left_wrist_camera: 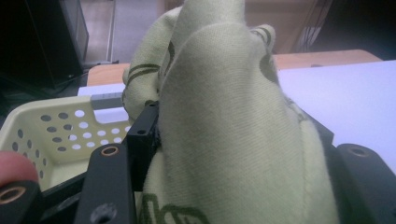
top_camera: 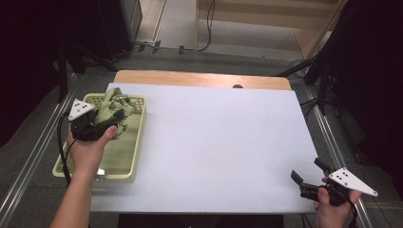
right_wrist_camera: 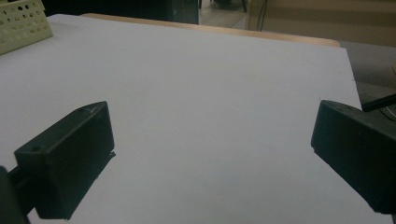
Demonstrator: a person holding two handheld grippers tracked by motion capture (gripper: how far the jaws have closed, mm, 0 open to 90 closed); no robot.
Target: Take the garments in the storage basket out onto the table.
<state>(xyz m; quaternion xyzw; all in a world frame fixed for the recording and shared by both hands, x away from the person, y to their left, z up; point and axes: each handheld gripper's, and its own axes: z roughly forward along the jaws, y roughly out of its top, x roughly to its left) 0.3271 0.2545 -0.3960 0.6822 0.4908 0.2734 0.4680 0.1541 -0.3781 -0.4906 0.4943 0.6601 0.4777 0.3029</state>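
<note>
Two black jaws of the left gripper (left_wrist_camera: 233, 154) clamp one pale green cloth (left_wrist_camera: 224, 140) with dark stripes, bunched and held above the far end of one perforated cream basket (top_camera: 128, 161) at the table's left edge. One right gripper (top_camera: 309, 176) rests at the near right corner, jaws wide apart with nothing between them, leaving the whole white tabletop (top_camera: 214, 142) between the two as open room.

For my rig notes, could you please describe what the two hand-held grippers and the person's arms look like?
Both are black. The left hand-held gripper and the right hand-held gripper each carry a grey three-cornered plate with black dots on top. The jaws are blocky, with screw holes. A black cable trails from the left one. Both forearms are bare, no sleeves visible.
</note>
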